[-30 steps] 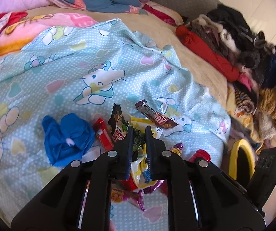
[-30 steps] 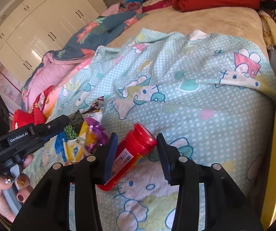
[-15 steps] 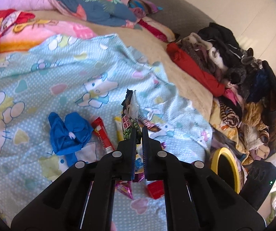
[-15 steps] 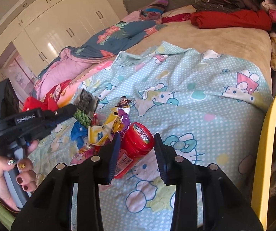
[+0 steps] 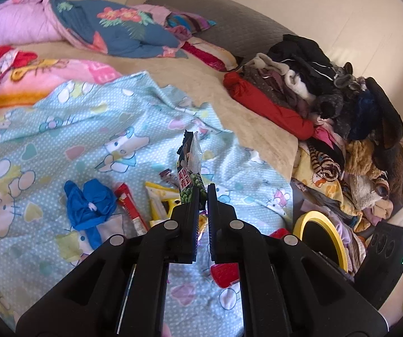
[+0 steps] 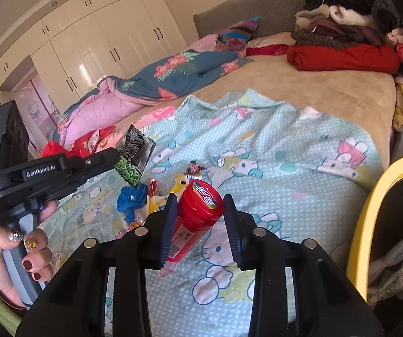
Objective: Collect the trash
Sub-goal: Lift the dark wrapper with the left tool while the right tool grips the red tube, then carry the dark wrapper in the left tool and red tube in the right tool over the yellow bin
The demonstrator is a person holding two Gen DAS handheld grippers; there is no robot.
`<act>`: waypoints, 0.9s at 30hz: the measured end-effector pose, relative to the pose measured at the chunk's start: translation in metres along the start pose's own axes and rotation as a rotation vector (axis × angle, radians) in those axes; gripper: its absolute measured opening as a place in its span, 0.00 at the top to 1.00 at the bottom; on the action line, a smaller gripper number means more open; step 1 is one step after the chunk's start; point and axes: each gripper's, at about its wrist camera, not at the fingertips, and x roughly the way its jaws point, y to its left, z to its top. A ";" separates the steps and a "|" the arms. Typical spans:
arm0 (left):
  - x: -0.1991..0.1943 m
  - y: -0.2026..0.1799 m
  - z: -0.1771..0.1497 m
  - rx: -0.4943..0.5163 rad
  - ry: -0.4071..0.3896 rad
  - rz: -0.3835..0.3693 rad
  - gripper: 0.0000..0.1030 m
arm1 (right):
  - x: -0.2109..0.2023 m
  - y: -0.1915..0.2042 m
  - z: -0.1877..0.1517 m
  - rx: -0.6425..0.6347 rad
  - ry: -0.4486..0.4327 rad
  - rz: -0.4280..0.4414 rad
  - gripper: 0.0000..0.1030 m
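L tongs (image 5: 200, 196) clamp snack wrapper (image 5: 190, 165) by its base above bed (image 5: 252, 123): light, crinkly, floppy. R tongs (image 6: 200, 219) pinch red bottle (image 6: 194, 219) at neck: rigid, slick, prob. light.

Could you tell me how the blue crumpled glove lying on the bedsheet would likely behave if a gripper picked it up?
The blue glove looks thin and bunched, so it would probably droop limply. It seems light. Lying on the soft sheet, it should not roll, though a pinch might catch fabric too.

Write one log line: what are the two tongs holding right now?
left tongs: shut on green snack wrapper | right tongs: shut on red bottle | bed: more wrappers left | yellow-rimmed bin: beside
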 end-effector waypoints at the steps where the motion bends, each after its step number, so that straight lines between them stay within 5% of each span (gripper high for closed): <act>1: -0.002 -0.004 0.000 0.009 -0.005 0.000 0.98 | -0.003 -0.001 0.002 0.000 -0.009 -0.002 0.69; 27: -0.015 -0.065 -0.011 0.112 -0.020 -0.068 0.98 | -0.072 -0.037 0.015 0.029 -0.130 -0.074 0.70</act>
